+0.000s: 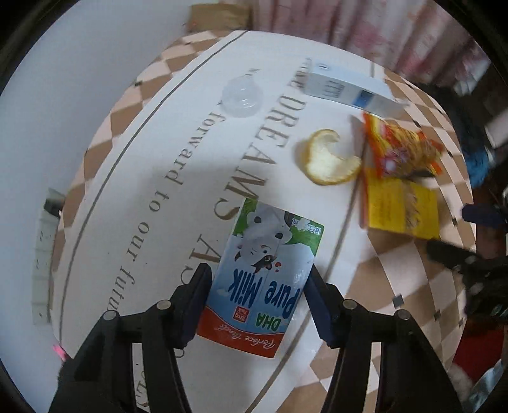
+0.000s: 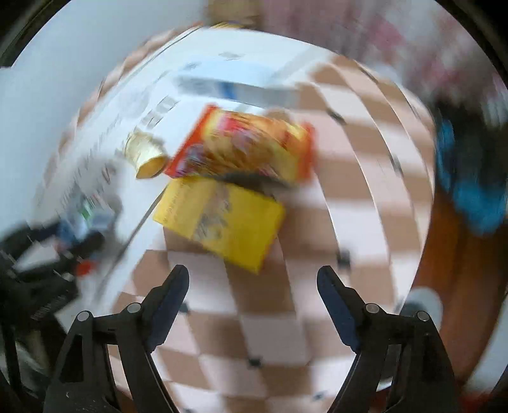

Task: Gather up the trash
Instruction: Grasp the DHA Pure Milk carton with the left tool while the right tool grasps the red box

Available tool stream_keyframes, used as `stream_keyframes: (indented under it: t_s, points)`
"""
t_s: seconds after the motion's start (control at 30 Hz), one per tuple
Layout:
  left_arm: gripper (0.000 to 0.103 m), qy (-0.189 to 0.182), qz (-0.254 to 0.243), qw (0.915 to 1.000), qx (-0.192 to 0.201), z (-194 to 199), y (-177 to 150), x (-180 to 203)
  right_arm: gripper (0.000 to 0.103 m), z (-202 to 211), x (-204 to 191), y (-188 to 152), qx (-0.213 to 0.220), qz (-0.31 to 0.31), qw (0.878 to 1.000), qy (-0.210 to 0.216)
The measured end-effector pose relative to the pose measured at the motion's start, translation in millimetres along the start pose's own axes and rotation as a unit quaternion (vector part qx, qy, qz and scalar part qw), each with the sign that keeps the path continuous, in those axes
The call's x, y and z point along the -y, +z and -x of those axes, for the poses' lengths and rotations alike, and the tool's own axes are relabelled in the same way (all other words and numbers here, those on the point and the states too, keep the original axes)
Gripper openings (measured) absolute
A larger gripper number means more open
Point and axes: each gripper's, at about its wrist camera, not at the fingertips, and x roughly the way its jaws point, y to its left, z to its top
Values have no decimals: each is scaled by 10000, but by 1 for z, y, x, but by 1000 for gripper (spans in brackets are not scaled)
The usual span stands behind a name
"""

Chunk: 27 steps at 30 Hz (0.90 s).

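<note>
Under me lies a table with a cloth over it: white in the middle with grey lettering and a thin grey line curving round it, brown-and-cream checks along the border. Beyond the table's far left side stands a plain white wall. At the far end, a pink flowered curtain hangs, with a tan cardboard piece just left of it. To my right the floor shows reddish brown. The light is soft, and a shadow falls across the cloth's middle.
</note>
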Motion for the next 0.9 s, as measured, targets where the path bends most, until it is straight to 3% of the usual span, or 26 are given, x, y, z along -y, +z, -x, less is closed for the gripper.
stream_keyframes:
  t_s: [0.13,0.27,0.4,0.47,0.53,0.6,0.9]
  points:
    - [56,21,58,10000,-29,-12,3,-7,84,-28,-29,35,-630,1043,9923,-237]
    - [56,29,55,9999,-115,-13,10,-6,87,-46,-42,55,-798,1521,9836,-556]
    - [56,47,-24,10000,-58,-7,11,-7,86,-47,-39,71,-776,1362,9869,-376]
    - [56,39,-47,10000,-48,-5,9,-9,79,-46,-37,75,-788,1195,9895,-221]
    - [56,64,-38,10000,-27,-4,9,-9,55,-41,-30,72,-842,882,9925,48]
    - [56,51,-21,10000,-22,-4,9,-9,48,-37,-27,71,-864,774,9932,116]
    - [56,86,79,9999,46,-8,20,0,49,-16,-18,74,-352,722,9967,87]
